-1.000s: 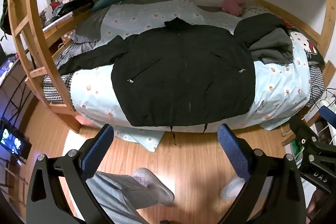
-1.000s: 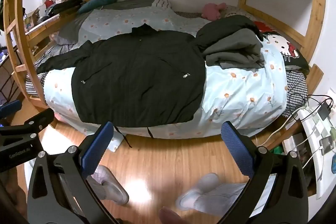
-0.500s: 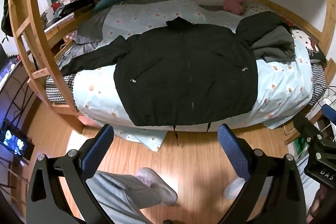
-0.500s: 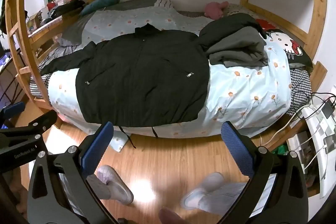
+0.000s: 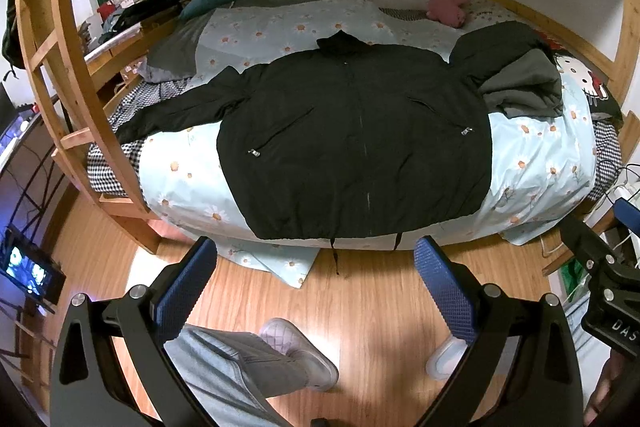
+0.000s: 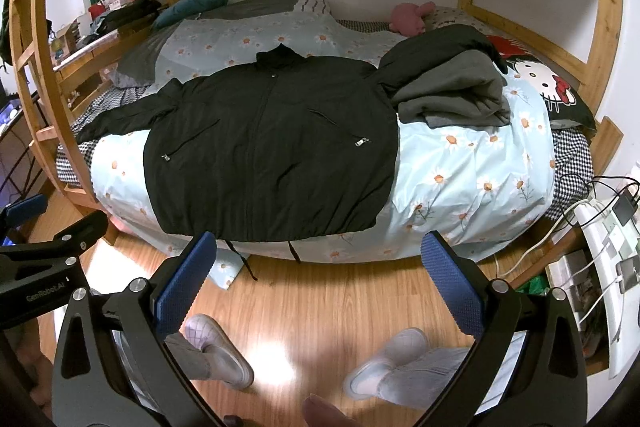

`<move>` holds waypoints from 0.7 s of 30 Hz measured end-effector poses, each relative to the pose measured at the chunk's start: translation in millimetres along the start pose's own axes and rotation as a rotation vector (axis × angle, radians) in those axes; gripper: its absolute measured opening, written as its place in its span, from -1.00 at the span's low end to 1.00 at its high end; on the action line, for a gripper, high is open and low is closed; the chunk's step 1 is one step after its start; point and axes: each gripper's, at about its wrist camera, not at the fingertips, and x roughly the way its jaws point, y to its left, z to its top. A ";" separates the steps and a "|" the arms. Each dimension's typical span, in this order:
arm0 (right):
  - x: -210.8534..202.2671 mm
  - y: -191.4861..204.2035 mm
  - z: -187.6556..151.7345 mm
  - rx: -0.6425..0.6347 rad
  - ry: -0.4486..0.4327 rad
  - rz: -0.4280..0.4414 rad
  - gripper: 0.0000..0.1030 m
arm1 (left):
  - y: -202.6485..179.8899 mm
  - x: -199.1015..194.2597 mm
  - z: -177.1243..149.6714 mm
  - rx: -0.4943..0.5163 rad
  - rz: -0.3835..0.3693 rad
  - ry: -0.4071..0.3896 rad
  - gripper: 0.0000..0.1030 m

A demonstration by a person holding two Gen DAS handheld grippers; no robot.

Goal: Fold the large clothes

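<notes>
Lying front-up and spread flat on the daisy-print bed [image 5: 536,163], the black jacket [image 5: 356,143] has its hem at the near edge of the mattress, drawcords dangling toward the wooden floor [image 5: 372,307]. One sleeve stretches left; the other side meets a heap of dark and grey clothes [image 5: 520,79]. The left tool [image 5: 316,279] and right tool [image 6: 320,267] both hang wide apart above the floor, holding nothing, well short of the jacket.

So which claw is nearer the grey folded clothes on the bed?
Right, by my estimate. The right claw sits below the jacket's hem with the grey folded clothes up to its right; the left claw is farther left, clothes far right. Both hang open over the floor.
</notes>
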 end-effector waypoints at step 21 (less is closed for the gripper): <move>3.1 0.8 -2.7 -0.006 -0.001 0.007 0.95 | 1.7 0.9 2.0 0.003 -0.006 0.012 0.89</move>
